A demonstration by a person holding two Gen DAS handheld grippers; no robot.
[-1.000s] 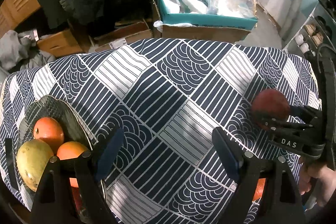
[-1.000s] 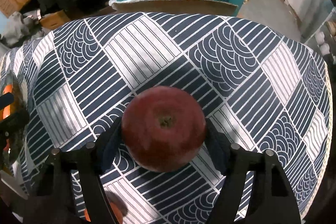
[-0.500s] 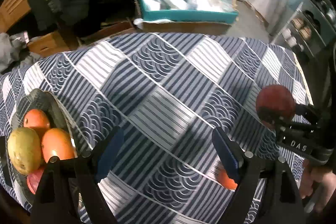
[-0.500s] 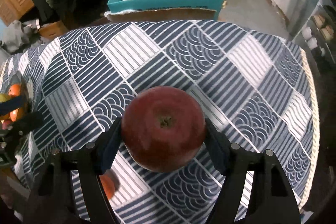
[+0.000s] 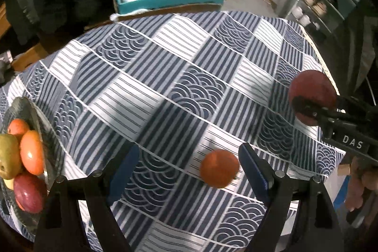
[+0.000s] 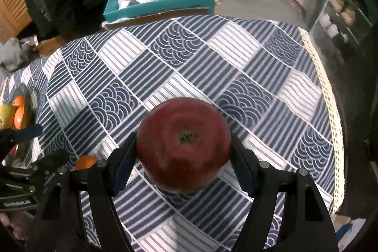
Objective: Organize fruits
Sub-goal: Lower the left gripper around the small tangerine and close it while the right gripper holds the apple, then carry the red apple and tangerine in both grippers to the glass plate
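Observation:
My right gripper [image 6: 183, 158] is shut on a dark red apple [image 6: 183, 144], held above the patterned tablecloth [image 6: 212, 67]; the left wrist view shows the same apple [image 5: 311, 96] at the right, clamped in black fingers. My left gripper [image 5: 187, 165] stands open over the cloth, with a loose orange [image 5: 219, 171] lying just inside its right finger, untouched. The orange [image 6: 86, 161] also peeks out at the lower left in the right wrist view. A dark glass bowl [image 5: 35, 115] at the left edge holds two oranges, a green fruit and a red apple.
A teal box [image 5: 170, 0] with plastic bags stands beyond the table's far edge, beside dark clothing. Metal shelving [image 5: 330, 4] with jars is at the right. A hand [image 5: 361, 183] grips the right tool's handle. The cloth's lace edge [image 6: 330, 115] marks the table's right side.
Both grippers have swung to the right across the table. The bowl has slid to the left edge of the left wrist view and the loose orange has come in between the left fingers. The apple stays gripped.

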